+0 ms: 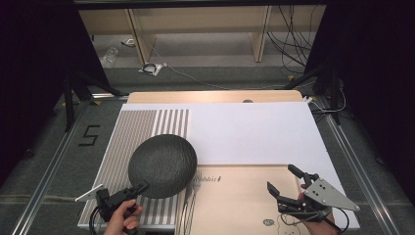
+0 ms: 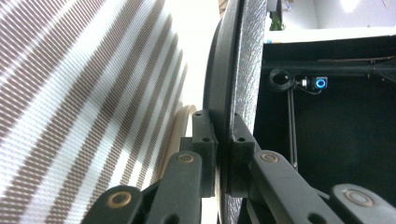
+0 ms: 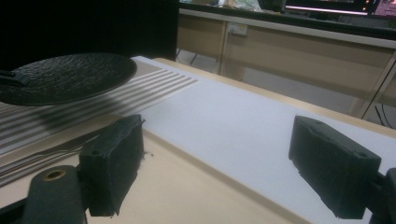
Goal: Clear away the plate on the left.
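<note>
The black plate (image 1: pixel 163 165) is lifted, we judge, clamped at its near rim in our left gripper (image 1: pixel 138 189) over the striped mat (image 1: pixel 132 132), not yet set down, while our right gripper (image 1: pixel 286 182) waits with jaws apart.

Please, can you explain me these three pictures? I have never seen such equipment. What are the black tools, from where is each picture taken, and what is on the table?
A person sits at a table and holds a hand tool in each hand. Each tool is a gripper with two black fingers and its own small camera.

The high view looks down from above. The other two pictures come from the gripper cameras.

The left gripper is shut on the rim of a black plate, seen edge-on in its own view, above a striped placemat. The right gripper is open and holds nothing. A fork lies beside the placemat.
</note>
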Demonstrator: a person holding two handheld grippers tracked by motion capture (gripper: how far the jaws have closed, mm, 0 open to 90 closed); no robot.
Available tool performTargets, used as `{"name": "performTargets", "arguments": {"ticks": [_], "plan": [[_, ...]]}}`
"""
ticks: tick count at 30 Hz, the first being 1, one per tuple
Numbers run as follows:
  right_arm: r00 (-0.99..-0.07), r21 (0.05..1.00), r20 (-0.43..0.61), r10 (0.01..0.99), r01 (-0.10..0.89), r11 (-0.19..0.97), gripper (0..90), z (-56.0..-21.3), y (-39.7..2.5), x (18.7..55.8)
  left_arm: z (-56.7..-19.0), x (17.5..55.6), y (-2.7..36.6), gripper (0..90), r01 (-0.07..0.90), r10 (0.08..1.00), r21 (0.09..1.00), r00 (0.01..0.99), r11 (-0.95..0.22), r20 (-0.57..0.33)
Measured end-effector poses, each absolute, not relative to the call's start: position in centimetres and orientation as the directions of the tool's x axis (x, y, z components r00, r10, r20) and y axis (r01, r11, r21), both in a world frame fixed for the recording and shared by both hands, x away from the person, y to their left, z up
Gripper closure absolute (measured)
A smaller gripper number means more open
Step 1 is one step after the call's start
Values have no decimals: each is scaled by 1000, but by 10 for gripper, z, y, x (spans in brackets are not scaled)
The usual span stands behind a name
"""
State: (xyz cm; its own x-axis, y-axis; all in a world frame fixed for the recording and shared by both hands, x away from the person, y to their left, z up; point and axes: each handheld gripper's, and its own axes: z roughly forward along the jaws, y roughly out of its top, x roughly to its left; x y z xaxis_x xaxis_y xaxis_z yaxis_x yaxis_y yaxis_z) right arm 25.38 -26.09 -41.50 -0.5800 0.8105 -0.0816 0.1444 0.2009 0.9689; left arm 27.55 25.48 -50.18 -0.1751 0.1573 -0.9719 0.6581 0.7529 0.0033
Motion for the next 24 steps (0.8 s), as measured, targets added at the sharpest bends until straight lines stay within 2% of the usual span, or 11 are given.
{"name": "performTargets", "arguments": {"ticks": [24], "plan": [[-577,969,-79,813,148,200,187,-415,-262,254,-493,280,213,849,806,240,71,-90,588,-967]]}}
